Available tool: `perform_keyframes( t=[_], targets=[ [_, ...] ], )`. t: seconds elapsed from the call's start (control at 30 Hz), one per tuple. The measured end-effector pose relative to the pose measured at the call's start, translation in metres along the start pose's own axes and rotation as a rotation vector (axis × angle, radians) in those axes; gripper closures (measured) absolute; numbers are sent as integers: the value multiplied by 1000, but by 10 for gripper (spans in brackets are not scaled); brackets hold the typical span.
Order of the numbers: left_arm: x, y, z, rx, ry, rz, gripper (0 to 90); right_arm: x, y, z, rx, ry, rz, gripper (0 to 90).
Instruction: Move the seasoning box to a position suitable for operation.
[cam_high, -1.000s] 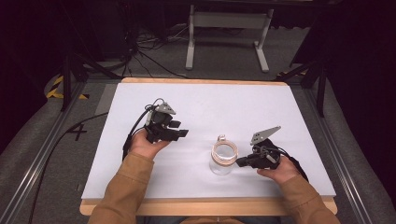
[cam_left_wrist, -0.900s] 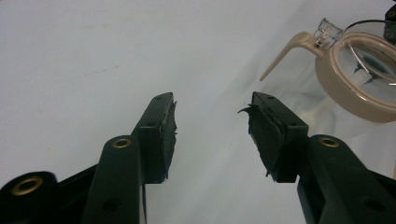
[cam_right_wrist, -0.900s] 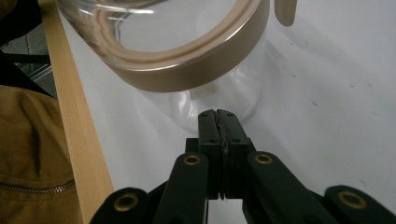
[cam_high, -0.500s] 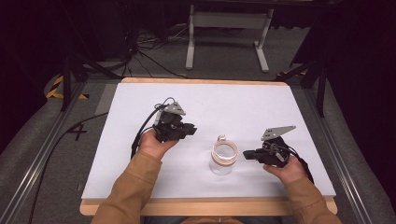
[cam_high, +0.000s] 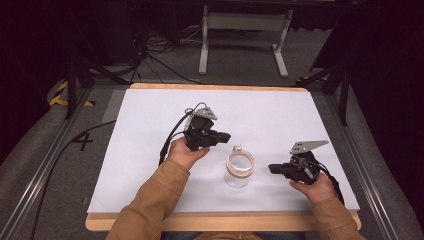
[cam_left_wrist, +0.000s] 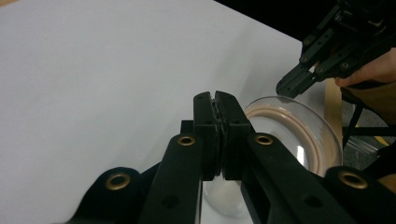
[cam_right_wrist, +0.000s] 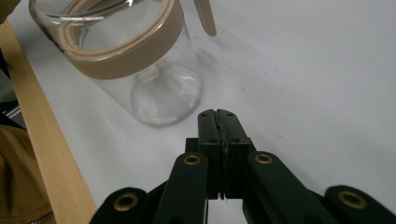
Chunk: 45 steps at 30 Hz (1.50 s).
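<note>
White tabletop (cam_high: 150, 165), dark room behind. Glass jar (cam_high: 240, 167) stands upright between both grippers, untouched. Left gripper (cam_high: 226, 136) has just been closing on nothing and is now pinched together; right gripper (cam_high: 272, 168) is closed too. Handling hasn't really begun.

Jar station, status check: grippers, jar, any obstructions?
Left gripper jaws just closed, shut on nothing. Right gripper shut, empty. Jar upright between them, untouched, tan band at rim. Nothing in the way on the table.

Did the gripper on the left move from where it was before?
Yes. The left gripper has slid right, toward the glass jar, which stayed put on the white table. Its jaws have just been closing, with nothing between them.
</note>
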<state>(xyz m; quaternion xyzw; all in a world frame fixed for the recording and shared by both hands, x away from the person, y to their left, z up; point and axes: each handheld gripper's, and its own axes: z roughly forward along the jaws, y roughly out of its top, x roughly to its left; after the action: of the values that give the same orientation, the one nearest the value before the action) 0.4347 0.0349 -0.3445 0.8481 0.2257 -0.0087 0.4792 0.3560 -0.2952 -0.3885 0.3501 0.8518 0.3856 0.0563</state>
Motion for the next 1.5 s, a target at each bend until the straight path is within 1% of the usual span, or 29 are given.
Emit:
perform_keyframes(
  t=[0.03,0.1,0.13,0.17,0.23,0.27,0.3,0.33,0.37,0.5,0.53,0.57,0.63,0.77,0.93,1.1,1.17,1.2,1.23,1.27,1.37,1.4,1.43,1.5],
  targets=[
    [-1,1,4,3,0,18,887,0,-1,-1,0,1,5,896],
    [-2,2,11,3,-1,18,887,0,-3,-2,0,-2,12,896],
    [-2,2,11,3,-1,18,887,0,-3,-2,0,-2,12,896],
    [-2,3,13,7,-3,28,887,0,-4,-2,-1,-3,13,896],
    [-3,4,18,12,-11,19,887,0,-6,-3,1,-5,15,896],
    [-3,4,20,6,-15,16,886,0,-7,-3,1,-4,19,896],
    [-3,5,22,23,-22,17,886,0,-7,-4,1,-6,19,896],
    [-3,5,25,12,-27,18,887,0,-8,-4,0,-5,22,896],
    [-4,5,26,23,-28,20,886,0,-9,-4,0,-5,26,896],
    [-4,5,33,32,-31,22,880,-1,-11,-6,-2,-5,30,896],
    [-4,4,35,29,-34,15,879,0,-11,-6,-2,-5,30,895],
    [-3,4,35,40,-32,21,879,0,-11,-6,-3,-4,31,895],
    [-3,4,36,31,-34,12,879,0,-10,-6,-3,-2,30,895],
    [-4,4,35,37,-23,15,878,1,-10,-4,-1,2,25,894],
    [-3,4,36,44,-23,22,868,3,-9,-3,2,8,19,893],
    [-3,3,36,40,-24,20,868,7,-7,-3,-14,16,7,895],
    [-2,3,36,44,-26,23,868,11,-4,-5,-31,36,-1,896],
    [-2,3,36,44,-26,23,868,11,-4,-5,-31,36,-1,896],
    [-2,3,36,44,-26,20,867,15,-2,-6,-49,54,-13,897],
    [-2,3,37,39,-28,20,867,18,0,-7,-60,68,-14,897],
    [-2,3,37,38,-29,19,865,26,5,-8,-85,99,-30,898],
    [-2,3,37,38,-29,19,865,26,5,-8,-85,99,-30,898],
    [-2,3,37,37,-32,19,865,32,8,-8,-89,114,-52,898],
    [-2,3,37,42,-33,16,865,37,10,-6,-89,125,-60,898]
  ],
)
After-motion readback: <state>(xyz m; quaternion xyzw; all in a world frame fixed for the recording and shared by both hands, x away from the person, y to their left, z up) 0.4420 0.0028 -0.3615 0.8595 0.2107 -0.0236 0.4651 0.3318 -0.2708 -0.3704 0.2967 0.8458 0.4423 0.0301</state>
